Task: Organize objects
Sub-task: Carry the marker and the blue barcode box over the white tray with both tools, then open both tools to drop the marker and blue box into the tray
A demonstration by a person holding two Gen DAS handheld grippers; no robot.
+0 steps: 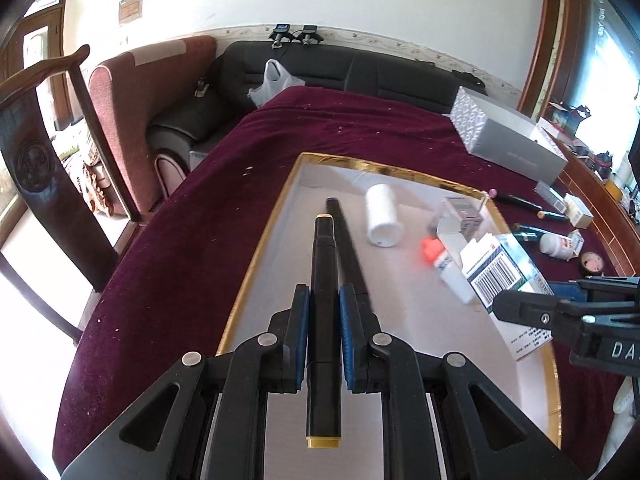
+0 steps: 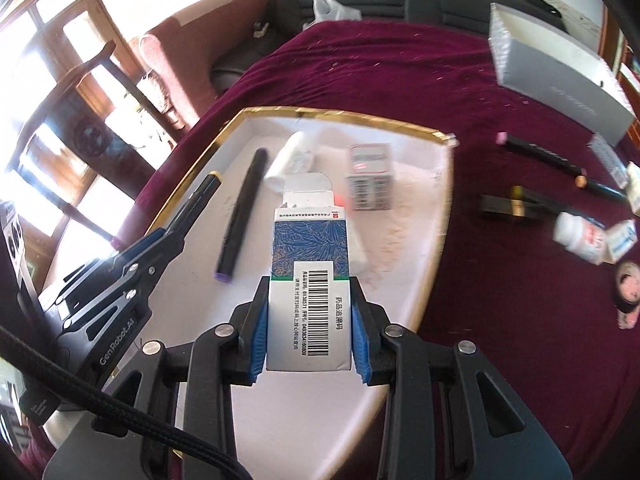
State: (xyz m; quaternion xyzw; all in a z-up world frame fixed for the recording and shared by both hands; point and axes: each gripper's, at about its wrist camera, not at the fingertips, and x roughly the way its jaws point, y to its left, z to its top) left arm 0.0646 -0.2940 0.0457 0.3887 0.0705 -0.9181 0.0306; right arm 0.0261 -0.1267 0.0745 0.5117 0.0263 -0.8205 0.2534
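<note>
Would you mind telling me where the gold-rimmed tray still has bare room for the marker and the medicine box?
The gold-rimmed tray is bare along its near half, below the black marker lying in it. Its far right end is crowded: white roll, small grey carton. The cloth right of the tray is littered too.

- Blue-and-white cardboard medicine carton (image 2: 308,284): barcode on a white label, with "药品追溯码" printed beside it and a number line below ending "04938416009"; the smaller Chinese print is too fine to read.
- Black plastic body of the left gripper (image 2: 116,344): white lettering "GenRobot.AI".
- Black plastic body of the right gripper (image 1: 600,332): white letters "DA", cut off at the frame edge.
- Long grey cardboard box (image 1: 516,144): faint print, unreadable.
</note>
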